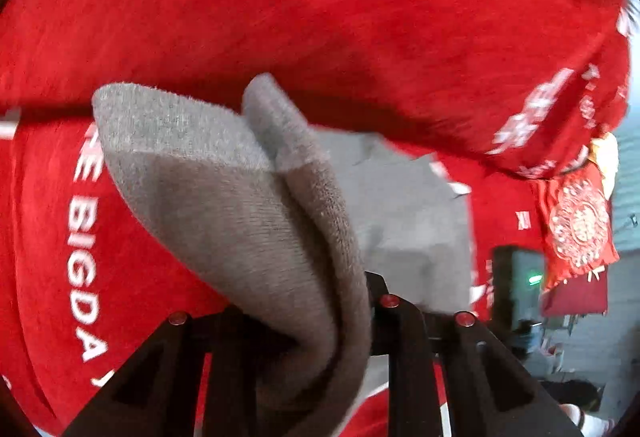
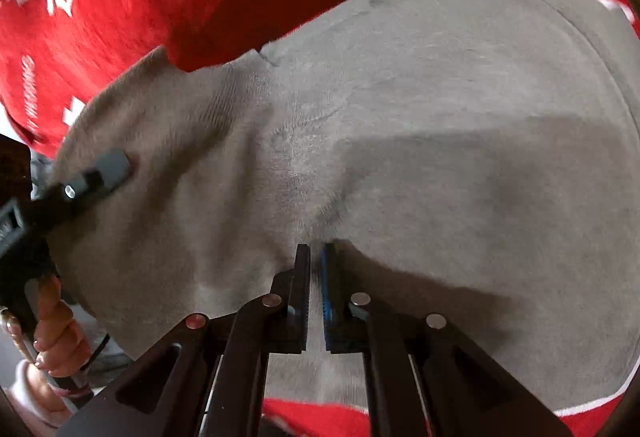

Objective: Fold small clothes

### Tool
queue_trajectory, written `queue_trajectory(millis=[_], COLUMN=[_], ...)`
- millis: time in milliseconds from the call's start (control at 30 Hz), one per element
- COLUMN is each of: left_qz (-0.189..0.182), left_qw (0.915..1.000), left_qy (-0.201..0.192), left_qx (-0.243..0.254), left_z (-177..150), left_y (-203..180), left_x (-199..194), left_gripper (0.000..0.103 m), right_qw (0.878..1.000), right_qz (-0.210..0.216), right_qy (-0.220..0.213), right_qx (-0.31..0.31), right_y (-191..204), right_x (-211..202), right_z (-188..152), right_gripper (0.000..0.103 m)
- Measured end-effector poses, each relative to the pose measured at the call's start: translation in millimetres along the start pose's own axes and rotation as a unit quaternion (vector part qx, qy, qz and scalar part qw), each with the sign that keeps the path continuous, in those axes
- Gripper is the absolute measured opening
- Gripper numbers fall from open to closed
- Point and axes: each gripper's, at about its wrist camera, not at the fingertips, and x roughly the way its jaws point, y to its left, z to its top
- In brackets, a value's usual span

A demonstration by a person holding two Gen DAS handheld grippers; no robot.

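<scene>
**Now: grey cloth gripped at two points over a red blanket**

Underneath everything lies a red blanket [image 1: 320, 9] with white lettering, filling most of both views. On it rests a grey cloth [image 2: 400, 125], partly flat. The left claw [image 1: 320, 321] is clamped on a folded edge of the cloth, which stands up between its fingers. The right claw [image 2: 315, 261] is narrowed to a slit, pinching the cloth at the near edge. In the right view, a hand [image 2: 54, 337] grips the left tool's handle.
</scene>
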Motion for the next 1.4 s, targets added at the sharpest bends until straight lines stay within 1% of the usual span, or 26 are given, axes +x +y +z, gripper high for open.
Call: queue_trajectory(millis=[100,200,267,300,333,467,500,600,667,700,767,800,833,867,900,933,967,1033,1100,1200,1233,1300,1333,1367,1400], left_qz=[0.002,0.033,0.055,0.061,0.066,0.099,0.102,0.094,0.083,0.076,0.066,0.062,0.062,0.069,0.081,0.097,0.110,0.143,0.173,0.218,0.229,0.240,0.245,0.246,0.249], left_qw=[0.9993,0.9946,0.9896,0.9870,0.9849,0.9723,0.9698,0.9697,0.9707,0.9714,0.9726,0.9742,0.9756,0.9774,0.9789,0.9791,0.9786,0.9775,0.9763,0.9721,0.9704,0.9690,0.9686,0.9686,0.9681], left_qy=[-0.003,0.001,0.015,0.023,0.027,0.036,0.047,0.073,0.071,0.065,0.049,0.040,0.034,0.021,-0.002,-0.024,-0.030,-0.031,-0.033,-0.027,-0.025,-0.017,-0.013,-0.010,-0.006], left_qx=[0.037,0.099,0.132,0.147,0.158,0.209,0.216,0.214,0.214,0.216,0.217,0.213,0.208,0.199,0.187,0.177,0.171,0.152,0.125,0.082,0.072,0.055,0.043,0.034,0.024], left_z=[8.7,9.5,5.2,1.7,-2.5,-16.8,-21.3,-27.7,-33.7,-34.9,-36.1,-36.7,-35.2,-34.1,-32.8,-31.7,-31.3,-29.9,-29.0,-28.4,-28.0,-30.4,-31.6,-33.2,-35.4], left_y=[-47.5,-105.9,-138.8,-152.3,-164.2,-202.5,-209.8,-223.8,-236.3,-240.5,-243.4,-240.5,-237.5,-230.9,-221.8,-210.9,-201.6,-178.0,-149.3,-106.0,-92.1,-73.8,-62.3,-55.2,-48.8], left_x=[5.5,25.8,49.4,62.5,75.6,129.0,142.4,159.1,161.3,155.9,139.2,127.2,116.9,105.3,91.7,78.1,70.2,59.2,53.1,51.8,53.0,58.1,57.5,57.8,59.7], left_gripper=[0.024,0.024,0.024,0.024,0.024,0.024,0.024,0.024,0.024,0.025,0.025,0.038,0.053,0.087,0.097,0.097,0.097,0.097,0.097,0.097,0.097,0.097,0.097,0.097,0.097], right_qw=[0.999,0.995,0.991,0.989,0.986,0.977,0.975,0.969,0.964,0.960,0.948,0.941,0.930,0.920,0.913,0.909,0.908,0.910,0.916,0.932,0.940,0.953,0.962,0.969,0.975], right_qz=[0.026,0.048,0.064,0.070,0.077,0.094,0.100,0.122,0.140,0.151,0.185,0.205,0.233,0.257,0.271,0.283,0.289,0.290,0.286,0.266,0.253,0.226,0.201,0.179,0.157], right_qy=[-0.024,-0.064,-0.079,-0.083,-0.086,-0.088,-0.087,-0.089,-0.092,-0.094,-0.102,-0.107,-0.113,-0.118,-0.120,-0.118,-0.114,-0.105,-0.093,-0.073,-0.061,-0.042,-0.032,-0.027,-0.022], right_qx=[0.020,0.056,0.087,0.103,0.123,0.170,0.177,0.195,0.208,0.215,0.236,0.248,0.261,0.273,0.280,0.283,0.283,0.277,0.264,0.233,0.221,0.200,0.185,0.171,0.156], right_y=[-19.5,-53.2,-81.3,-94.7,-111.6,-153.0,-159.0,-174.3,-178.5,-181.6,-192.1,-195.8,-201.4,-196.9,-190.9,-192.4,-191.0,-183.4,-173.1,-158.4,-152.3,-144.3,-136.9,-130.4,-123.6], right_x=[-29.0,-67.3,-84.8,-89.7,-93.7,-95.7,-96.3,-97.0,-92.4,-90.1,-99.6,-99.4,-99.8,-94.7,-89.0,-88.7,-86.4,-82.1,-78.2,-83.3,-82.1,-79.0,-75.8,-73.8,-72.8], right_z=[-3.8,-8.4,-12.3,-14.2,-16.8,-25.7,-27.6,-32.6,-32.4,-31.6,-32.9,-32.7,-33.2,-30.7,-27.9,-25.1,-21.4,-11.4,1.4,16.6,24.1,33.7,41.2,46.9,51.1], right_gripper=[0.007,0.007,0.007,0.008,0.011,0.011,0.011,0.011,0.012,0.017,0.031,0.049,0.064,0.068,0.069,0.069,0.069,0.069,0.069,0.071,0.071,0.070,0.062,0.046,0.014])
